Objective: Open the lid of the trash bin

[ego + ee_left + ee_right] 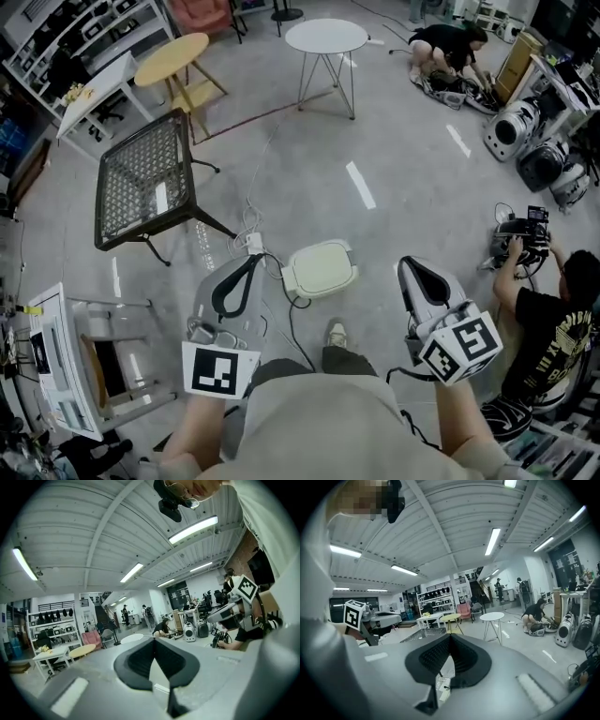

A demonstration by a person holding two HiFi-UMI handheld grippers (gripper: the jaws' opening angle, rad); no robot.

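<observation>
The trash bin [321, 269] stands on the grey floor straight ahead of my feet, and its pale cream lid lies flat and closed. My left gripper [255, 259] hovers just left of the bin, jaw tips touching, nothing held. To the bin's right hangs my right gripper [406, 264], apart from it and also shut on nothing. In the left gripper view the left gripper [153, 640] points up and out across the room, and the bin is out of sight. In the right gripper view the right gripper [450, 635] likewise faces the room.
A power strip with cables [251, 242] lies just behind the bin. A black mesh table [145, 183] stands at the left, with round tables [326, 37] farther back. A person [544, 328] sits on the floor at the right. A white shelf unit [56, 361] is at the near left.
</observation>
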